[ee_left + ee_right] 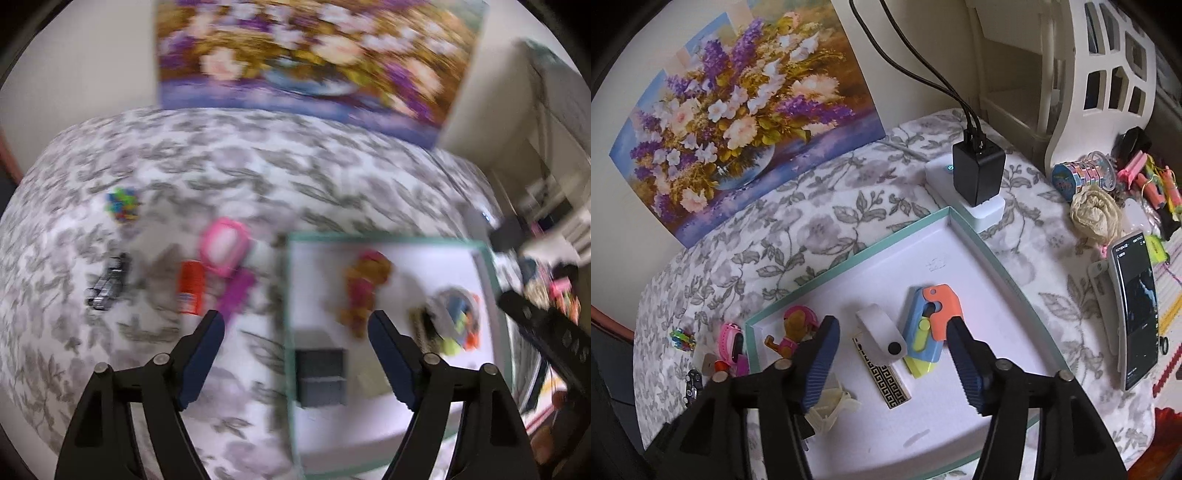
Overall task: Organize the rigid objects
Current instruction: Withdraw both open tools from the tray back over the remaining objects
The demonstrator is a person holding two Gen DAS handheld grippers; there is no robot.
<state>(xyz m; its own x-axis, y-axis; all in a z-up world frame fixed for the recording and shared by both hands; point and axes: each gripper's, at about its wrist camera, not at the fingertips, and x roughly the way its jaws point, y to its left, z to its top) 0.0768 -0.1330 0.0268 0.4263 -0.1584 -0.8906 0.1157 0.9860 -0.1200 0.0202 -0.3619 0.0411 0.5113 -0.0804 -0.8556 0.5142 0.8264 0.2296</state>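
Note:
A white tray with a teal rim (964, 221) (384, 242) lies on the floral cloth. In it are a pup figure (796, 328) (364, 288), a white cylinder (881, 334), a black-and-gold patterned bar (882, 373), an orange, blue and yellow toy (932, 325) and a cream plastic piece (833, 404). My right gripper (892, 334) is open and empty above the tray. My left gripper (295, 325) is open and empty over the tray's left rim; its view is blurred. Left of the tray lie a pink watch (223, 247) (731, 341), an orange tube (191, 286), a purple piece (236, 291), a dark toy car (109, 286) (692, 384) and coloured clips (122, 203) (681, 338).
A flower painting (738, 110) leans on the wall behind. A black charger on a white block (977, 177) stands at the tray's far corner. A phone (1137, 310), a crumpled wad (1095, 212), a ring stack (1075, 175) and a white rack (1100, 74) are at right.

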